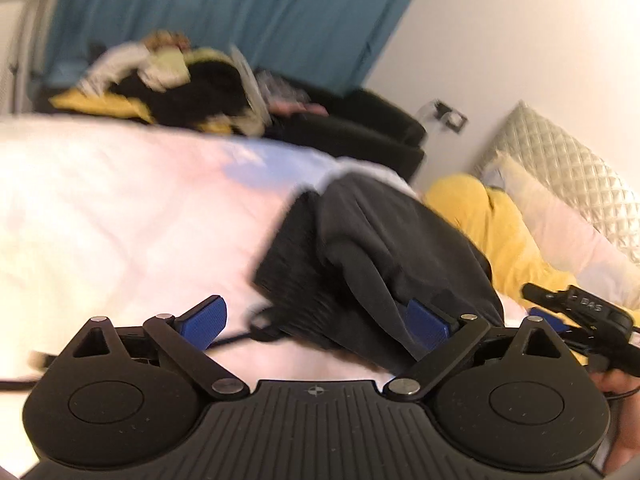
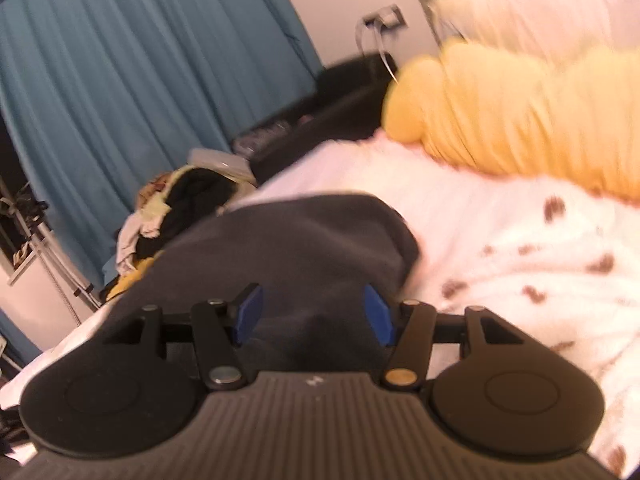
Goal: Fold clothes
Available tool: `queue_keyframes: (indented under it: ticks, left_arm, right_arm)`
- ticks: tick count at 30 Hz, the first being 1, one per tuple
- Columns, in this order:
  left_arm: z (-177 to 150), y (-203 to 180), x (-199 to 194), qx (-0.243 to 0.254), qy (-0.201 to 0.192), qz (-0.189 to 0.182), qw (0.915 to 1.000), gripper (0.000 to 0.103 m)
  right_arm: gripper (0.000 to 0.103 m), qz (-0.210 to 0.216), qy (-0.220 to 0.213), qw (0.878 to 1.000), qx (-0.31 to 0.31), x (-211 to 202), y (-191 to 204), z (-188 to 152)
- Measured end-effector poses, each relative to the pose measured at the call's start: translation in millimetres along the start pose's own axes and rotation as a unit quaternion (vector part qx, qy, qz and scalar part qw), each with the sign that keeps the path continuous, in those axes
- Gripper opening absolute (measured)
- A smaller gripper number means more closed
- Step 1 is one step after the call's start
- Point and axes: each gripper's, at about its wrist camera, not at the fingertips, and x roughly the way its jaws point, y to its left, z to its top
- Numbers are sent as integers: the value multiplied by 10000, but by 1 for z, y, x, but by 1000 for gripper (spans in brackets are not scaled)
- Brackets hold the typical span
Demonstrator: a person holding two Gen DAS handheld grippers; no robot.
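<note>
A dark grey garment (image 1: 372,248) lies bunched on the white bed (image 1: 120,216). In the left wrist view my left gripper (image 1: 316,324) is open, its blue pads (image 1: 204,322) spread wide just in front of the garment's near edge. The right gripper (image 1: 580,312) shows at the right edge of that view. In the right wrist view my right gripper (image 2: 314,316) is open over the same grey garment (image 2: 288,248), with cloth between its blue pads (image 2: 378,316); the jaws are not closed on it.
A yellow cloth (image 1: 500,232) and pale pillows (image 1: 560,224) lie at the bed's head by a quilted headboard (image 1: 560,160). A heap of mixed clothes (image 1: 168,84) sits beyond the bed before a teal curtain (image 1: 240,12). A spotted white blanket (image 2: 540,264) covers the right.
</note>
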Motion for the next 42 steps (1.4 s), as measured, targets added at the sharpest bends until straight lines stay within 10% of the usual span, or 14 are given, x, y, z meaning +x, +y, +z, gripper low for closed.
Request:
queue_keyframes:
  ticks: [17, 27, 42]
  left_arm:
    - [23, 47, -226, 825, -1238, 2077, 9668, 99]
    - [10, 122, -226, 307, -1205, 2687, 9552, 100]
    - [2, 161, -190, 439, -1062, 3177, 9412, 100]
  right_arm:
    - [58, 1953, -220, 9686, -1522, -76, 260, -35]
    - [58, 2576, -107, 9455, -1987, -49, 341, -104]
    - [68, 2397, 68, 9444, -2250, -7, 344, -143]
